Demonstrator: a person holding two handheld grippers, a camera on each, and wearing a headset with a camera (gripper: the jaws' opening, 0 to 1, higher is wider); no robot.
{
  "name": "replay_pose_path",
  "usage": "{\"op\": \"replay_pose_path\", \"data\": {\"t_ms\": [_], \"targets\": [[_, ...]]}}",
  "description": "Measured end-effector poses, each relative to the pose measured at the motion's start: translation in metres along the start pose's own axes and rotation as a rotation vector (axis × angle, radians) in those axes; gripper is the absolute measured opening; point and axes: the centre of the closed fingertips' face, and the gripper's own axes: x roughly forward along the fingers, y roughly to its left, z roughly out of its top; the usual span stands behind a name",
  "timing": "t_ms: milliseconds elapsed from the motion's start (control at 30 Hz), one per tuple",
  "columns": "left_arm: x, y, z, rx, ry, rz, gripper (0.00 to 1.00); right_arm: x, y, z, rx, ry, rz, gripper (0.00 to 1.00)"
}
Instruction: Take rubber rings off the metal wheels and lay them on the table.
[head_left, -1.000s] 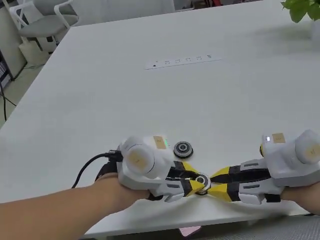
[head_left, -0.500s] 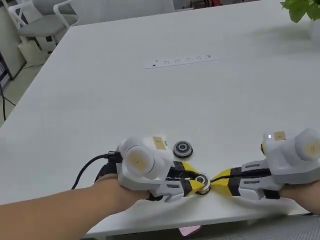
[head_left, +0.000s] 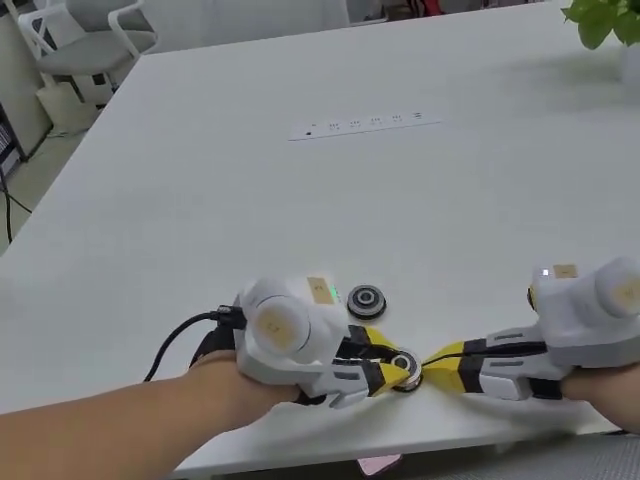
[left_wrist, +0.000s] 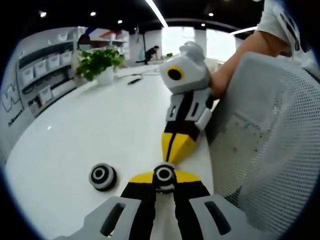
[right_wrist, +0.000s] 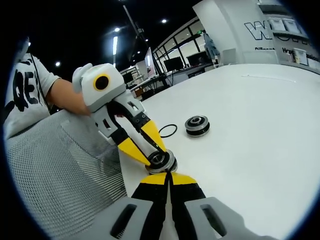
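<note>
Lower centre of the head view: left hand-held gripper (head_left: 398, 372) clamps a wheel (head_left: 404, 361); right hand-held gripper (head_left: 430, 364), jaws together, meets its rim. Loose ring (right_wrist: 167, 130) looks thin, probably stretchy: pinch the edge; wheel likely rigid, slick.

the right gripper (head_left: 430, 361) has drawn back from the wheel (head_left: 405, 360) in the left gripper (head_left: 398, 369), its jaws narrowed together.
</note>
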Motion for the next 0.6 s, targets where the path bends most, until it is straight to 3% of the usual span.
{"op": "replay_pose_path", "data": {"t_ms": [100, 167, 267, 600], "targets": [[0.0, 0.0, 0.0, 0.001, 0.0, 0.001, 0.13, -0.001, -0.003, 0.002, 0.028, -0.013, -0.004, 0.0], [-0.001, 0.0, 0.0, 0.002, 0.001, 0.001, 0.13, -0.003, -0.004, 0.008, 0.087, -0.055, -0.003, 0.0], [-0.001, 0.0, 0.0, 0.003, 0.002, 0.0, 0.12, -0.004, -0.007, 0.013, 0.109, -0.083, 0.0, 0.0], [-0.001, -0.001, 0.001, 0.006, 0.008, 0.001, 0.12, -0.001, -0.003, 0.016, 0.121, -0.057, 0.02, 0.0]]}}
